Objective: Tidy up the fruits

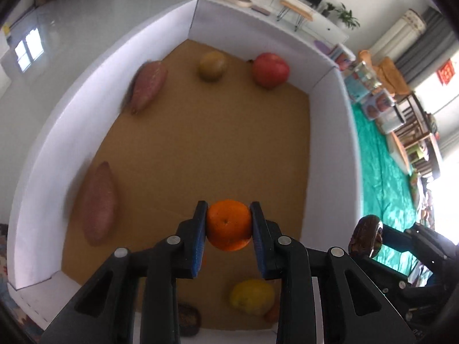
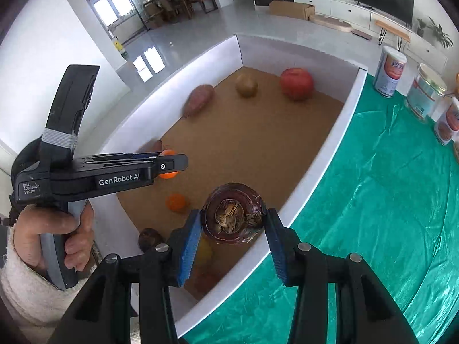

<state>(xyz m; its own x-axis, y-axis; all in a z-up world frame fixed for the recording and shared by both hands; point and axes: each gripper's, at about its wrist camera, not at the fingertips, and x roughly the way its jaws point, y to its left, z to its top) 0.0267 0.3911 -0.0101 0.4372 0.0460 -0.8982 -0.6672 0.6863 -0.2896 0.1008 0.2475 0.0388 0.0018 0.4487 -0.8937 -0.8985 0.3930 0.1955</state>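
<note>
- Green cloth (image 2: 373,200) covers the table; a white-walled box (image 1: 324,132) with a brown cardboard floor stands on it, tins (image 2: 390,71) beyond it.
- Left gripper (image 1: 228,226): blue pads clamped on an orange (image 1: 228,225), held above the box floor near its near end.
- Right gripper (image 2: 232,223): pads clamped on a dark purple bulb (image 2: 232,215) with a dry brown core, held over the box's right wall.
- On the box floor: two sweet potatoes (image 1: 99,203) along the left wall, a brownish fruit (image 1: 212,66) and a red apple (image 1: 270,69) at the far end, a yellow fruit (image 1: 252,296) and a second orange (image 2: 176,202) near the front.
- Hard to make out: a dark round item (image 2: 149,238) at the near corner and a reddish piece by the yellow fruit, both partly hidden behind the gripper arms.
- Left hand (image 2: 51,229), in the right wrist view, wraps the gripper handle; a pale sleeve covers the wrist. Both grippers point steeply downward.
</note>
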